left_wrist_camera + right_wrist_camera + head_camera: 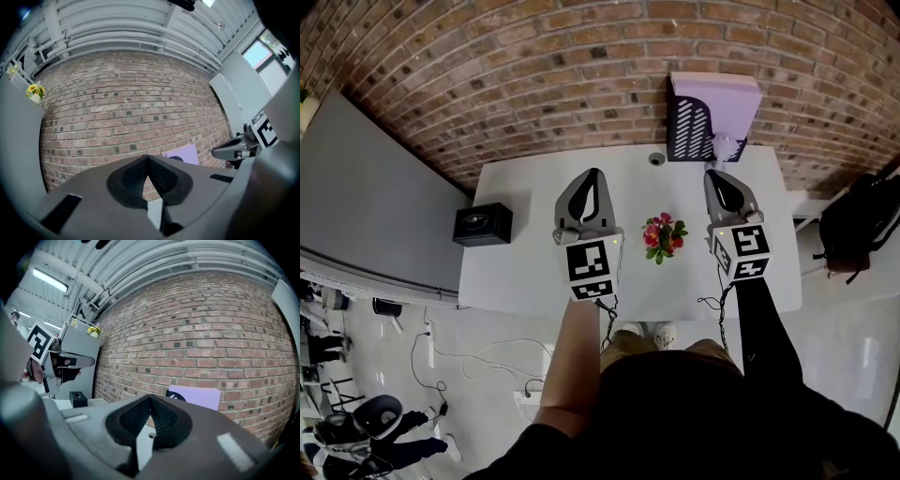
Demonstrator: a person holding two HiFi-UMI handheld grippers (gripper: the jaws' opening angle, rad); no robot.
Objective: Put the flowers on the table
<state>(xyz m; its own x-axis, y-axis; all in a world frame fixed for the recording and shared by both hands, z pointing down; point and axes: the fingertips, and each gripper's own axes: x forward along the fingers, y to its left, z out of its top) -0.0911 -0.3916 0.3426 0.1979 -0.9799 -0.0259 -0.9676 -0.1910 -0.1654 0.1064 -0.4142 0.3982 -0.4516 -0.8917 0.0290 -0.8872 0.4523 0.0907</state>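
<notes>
A small bunch of pink and red flowers (664, 236) with green leaves rests on the white table (534, 187), between my two grippers and touching neither. My left gripper (593, 174) hovers to the left of the flowers, its jaws pressed together with nothing between them (147, 158). My right gripper (713, 175) is to the right of the flowers, also shut and empty (150, 398). Both grippers point toward the brick wall. The flowers do not show in either gripper view.
A purple box (712, 117) with a black patterned side stands at the table's back edge by the brick wall. A black box (483, 224) sits on the table's left edge, a small round object (656, 158) near the back. A dark backpack (858, 225) lies right of the table. Yellow flowers (35, 91) sit on a grey cabinet.
</notes>
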